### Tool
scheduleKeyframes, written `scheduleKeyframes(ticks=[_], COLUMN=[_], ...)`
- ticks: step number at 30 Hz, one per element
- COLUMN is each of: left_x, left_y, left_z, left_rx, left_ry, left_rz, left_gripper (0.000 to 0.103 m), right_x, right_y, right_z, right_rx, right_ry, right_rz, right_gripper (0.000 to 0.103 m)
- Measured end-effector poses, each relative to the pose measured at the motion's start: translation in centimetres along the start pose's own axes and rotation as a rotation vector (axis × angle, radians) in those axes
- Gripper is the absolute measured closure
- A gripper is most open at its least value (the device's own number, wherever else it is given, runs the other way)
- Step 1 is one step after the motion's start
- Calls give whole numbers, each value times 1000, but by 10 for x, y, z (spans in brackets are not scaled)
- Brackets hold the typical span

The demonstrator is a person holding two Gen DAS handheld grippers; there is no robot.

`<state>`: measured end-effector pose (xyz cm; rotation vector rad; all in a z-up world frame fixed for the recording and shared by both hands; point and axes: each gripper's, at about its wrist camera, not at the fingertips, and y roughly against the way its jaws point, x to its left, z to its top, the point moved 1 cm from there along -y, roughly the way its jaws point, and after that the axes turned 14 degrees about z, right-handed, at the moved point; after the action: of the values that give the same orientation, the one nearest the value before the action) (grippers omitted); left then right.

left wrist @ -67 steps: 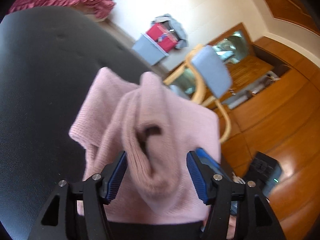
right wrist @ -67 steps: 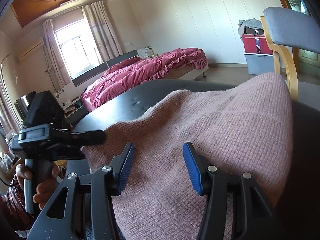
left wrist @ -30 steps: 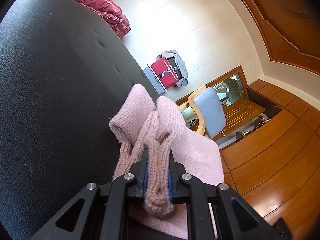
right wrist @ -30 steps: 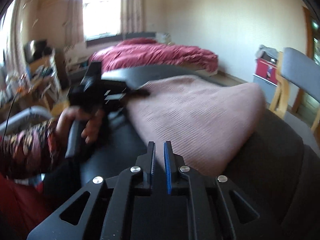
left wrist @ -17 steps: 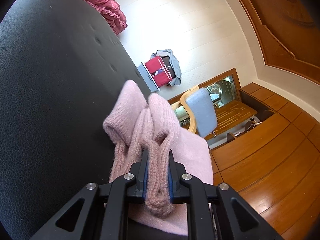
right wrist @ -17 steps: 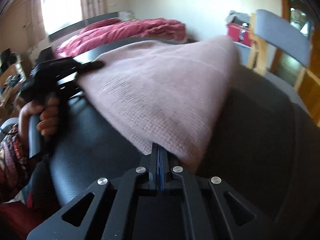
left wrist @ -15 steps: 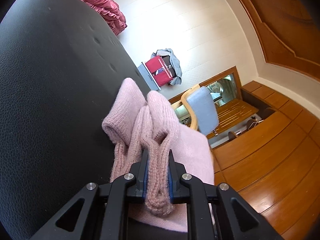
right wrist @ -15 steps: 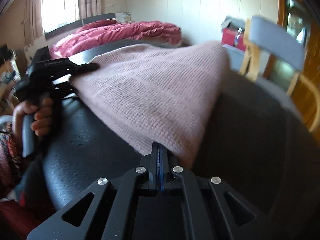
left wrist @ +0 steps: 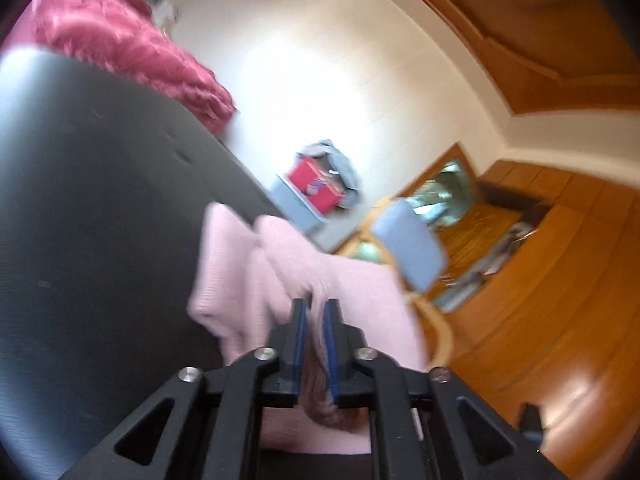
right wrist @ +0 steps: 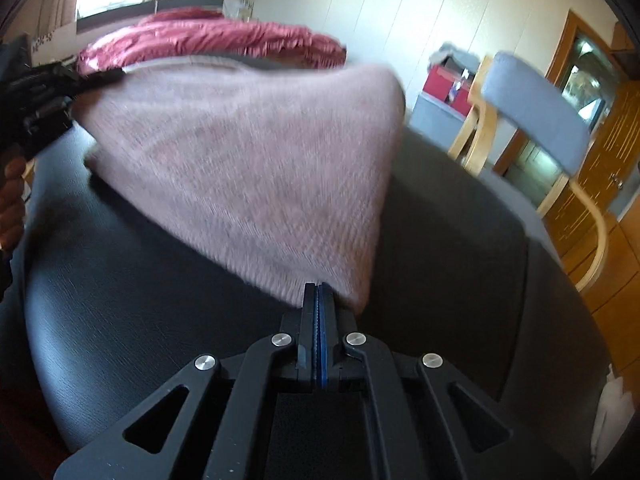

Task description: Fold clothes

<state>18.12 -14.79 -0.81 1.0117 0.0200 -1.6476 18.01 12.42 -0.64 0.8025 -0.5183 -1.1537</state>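
A: Sweater state?
B: Pink knit sweater (right wrist: 256, 168) bunched on the black table (right wrist: 460, 240). Left hand-held gripper (left wrist: 315, 312) is clamped on a fold; right hand-held gripper (right wrist: 318, 296) is pinched on the near corner.
A: Visibility?
B: Both views motion-blurred, stitches indistinct.

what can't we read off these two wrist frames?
- Right wrist view: whether the right gripper pinches the pink knitted sweater; the corner's edge is blurred at its shut tips.
- Left wrist view: sweater's near edge, hidden under the left gripper.
- Right wrist view: person's hand, cut by the left edge.
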Motion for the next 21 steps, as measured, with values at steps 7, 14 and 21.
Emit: scheduleKeyframes(ticks=[7,14,21], left_x=[1,-25,-33], left_y=[-3,-23,-77], left_z=[5,51,62], left_rx=[58,144,340], left_ry=[26,20,31], left_rz=[-104,-125,65], left_gripper=[100,73,69], right_x=[-15,-35,-57], right_y=[20,74,1], right_z=[2,50,121], right_rx=[-23,-326,-312], right_ry=[-80,-94,-86], right_rz=[202,293,203], right_gripper=[102,100,98])
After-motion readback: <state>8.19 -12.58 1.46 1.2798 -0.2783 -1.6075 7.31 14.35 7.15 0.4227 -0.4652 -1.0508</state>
